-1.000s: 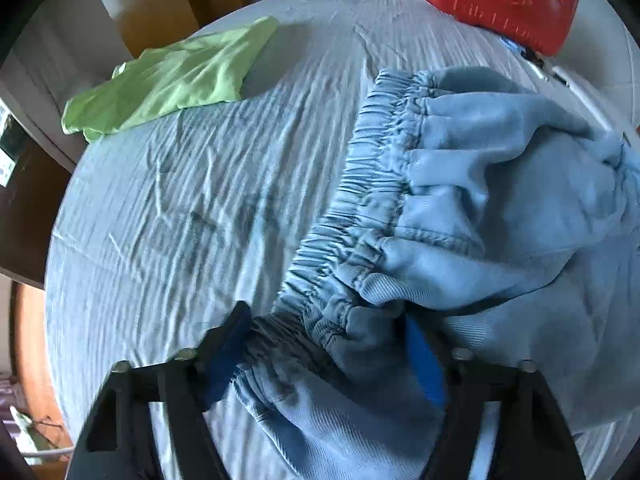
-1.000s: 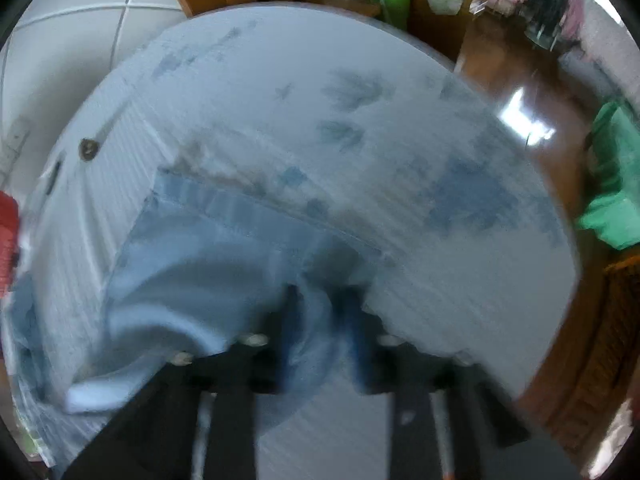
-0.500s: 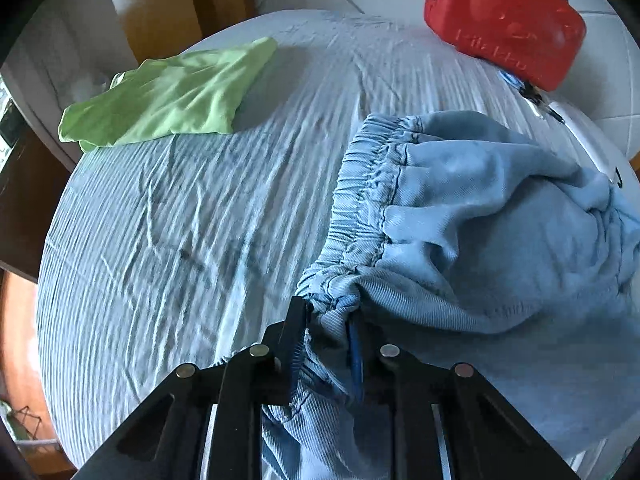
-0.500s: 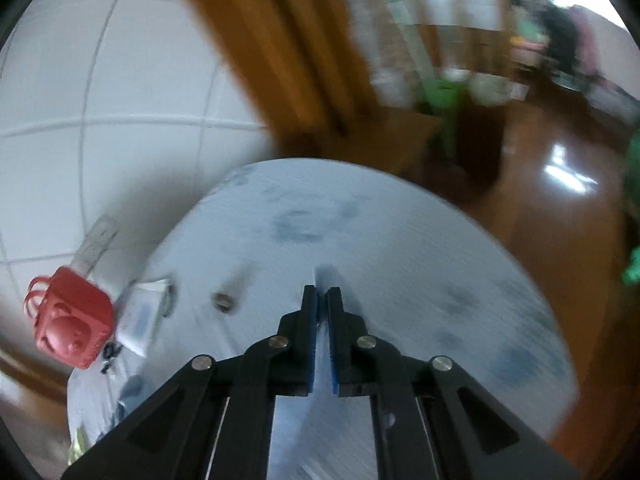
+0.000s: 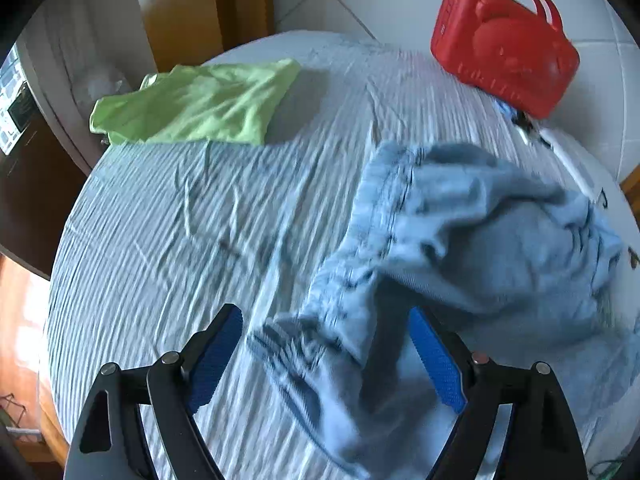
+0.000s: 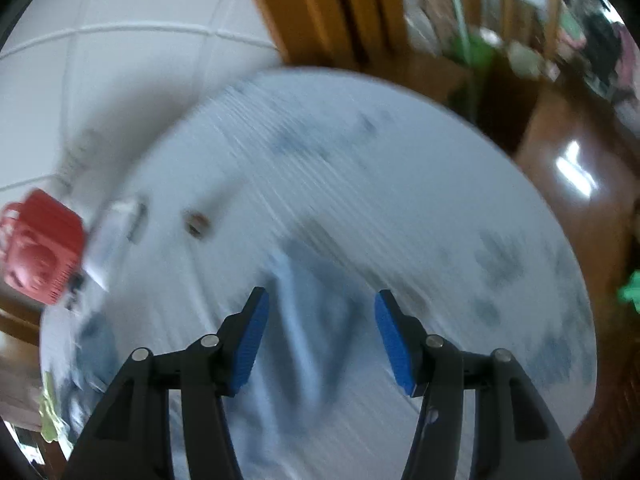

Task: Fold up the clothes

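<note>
Blue sweatpants lie crumpled on the round table, toward its right edge in the left wrist view, with the gathered waistband running down to the near edge. The left gripper hangs over that waistband end with its jaws wide; they have just been opening, and the cloth sits between the blue pads without either pad pressing on it. The fabric there is blurred. The right gripper stands part-way open above the table; its jaws too have just been opening, and a blurred fold of pale blue cloth lies below the gap, touching neither pad as far as the blur lets me tell.

Outward from the left gripper, the table is covered by a creased, ribbed pale blue cloth. A light green garment lies flat at the far left edge, well apart from the sweatpants. A red plastic case with handles sits at the far right edge, and small dark and white items just beside it are too blurred to name. In the right wrist view the same red case shows at the left edge of the table, with a small brown object on the cloth nearby
</note>
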`<action>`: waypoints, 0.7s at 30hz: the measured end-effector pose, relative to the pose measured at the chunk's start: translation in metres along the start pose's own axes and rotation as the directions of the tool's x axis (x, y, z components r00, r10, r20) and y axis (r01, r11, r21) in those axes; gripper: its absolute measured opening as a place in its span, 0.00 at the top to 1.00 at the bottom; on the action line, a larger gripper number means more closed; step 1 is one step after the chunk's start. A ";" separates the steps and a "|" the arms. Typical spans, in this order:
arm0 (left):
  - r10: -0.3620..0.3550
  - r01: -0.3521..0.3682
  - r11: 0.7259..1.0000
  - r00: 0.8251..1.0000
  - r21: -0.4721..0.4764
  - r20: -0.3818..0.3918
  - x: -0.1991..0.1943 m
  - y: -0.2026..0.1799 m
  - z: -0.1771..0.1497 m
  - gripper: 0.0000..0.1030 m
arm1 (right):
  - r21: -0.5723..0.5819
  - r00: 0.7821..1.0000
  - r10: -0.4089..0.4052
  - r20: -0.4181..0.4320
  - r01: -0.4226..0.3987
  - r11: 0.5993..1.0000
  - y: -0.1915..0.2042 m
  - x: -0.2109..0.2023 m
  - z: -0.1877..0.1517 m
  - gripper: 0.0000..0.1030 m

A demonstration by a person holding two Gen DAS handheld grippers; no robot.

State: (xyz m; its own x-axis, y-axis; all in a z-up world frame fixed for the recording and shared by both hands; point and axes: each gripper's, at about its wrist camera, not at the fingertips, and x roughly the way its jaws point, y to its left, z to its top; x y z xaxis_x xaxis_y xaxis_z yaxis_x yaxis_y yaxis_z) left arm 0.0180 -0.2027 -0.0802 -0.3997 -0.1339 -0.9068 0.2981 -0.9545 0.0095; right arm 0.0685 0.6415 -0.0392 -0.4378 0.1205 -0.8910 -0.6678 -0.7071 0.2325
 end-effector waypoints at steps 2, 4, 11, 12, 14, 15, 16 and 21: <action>-0.010 0.010 1.000 1.000 0.000 -0.008 0.002 0.001 -0.010 0.17 | 0.013 0.999 -0.025 -0.033 0.026 1.000 -0.014 0.014 -0.015 0.47; -0.018 0.018 1.000 1.000 -0.001 -0.020 0.007 -0.001 -0.019 0.16 | 0.005 0.998 -0.042 -0.054 0.042 0.999 -0.020 0.026 -0.027 0.47; 0.056 -0.058 0.998 0.994 -0.020 -0.097 0.041 -0.015 -0.034 0.21 | -0.141 0.991 -0.120 -0.060 0.110 0.984 0.009 0.062 -0.043 0.33; 0.062 -0.066 0.997 0.993 -0.041 -0.101 0.041 -0.015 -0.031 0.30 | -0.186 0.988 -0.147 -0.054 0.135 0.973 0.018 0.062 -0.044 0.67; 0.063 -0.070 0.995 0.993 -0.065 -0.095 0.036 -0.015 -0.022 0.62 | -0.278 0.977 -0.206 -0.046 0.186 0.942 0.038 0.056 -0.043 0.85; 0.057 -0.062 0.996 0.995 -0.059 -0.087 0.032 -0.016 -0.017 0.65 | -0.305 0.973 -0.230 -0.024 0.212 0.928 0.044 0.045 -0.041 0.86; 0.054 -0.058 0.997 0.995 -0.048 -0.083 0.030 -0.018 -0.012 0.70 | -0.319 0.971 -0.239 0.009 0.230 0.920 0.046 0.030 -0.038 0.86; 0.016 -0.022 0.998 0.993 -0.052 -0.115 0.022 -0.016 0.013 0.74 | -0.272 0.962 -0.262 0.074 0.272 0.923 0.013 -0.063 -0.016 0.85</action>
State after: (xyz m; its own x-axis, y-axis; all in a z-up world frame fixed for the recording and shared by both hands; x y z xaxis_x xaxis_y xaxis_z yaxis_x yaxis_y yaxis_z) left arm -0.0070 -0.1941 -0.0950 -0.2928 -0.1174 -0.9489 0.3516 -0.9361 0.0073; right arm 0.0974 0.6135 0.0133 -0.2907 0.3529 -0.8894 -0.5717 -0.8094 -0.1343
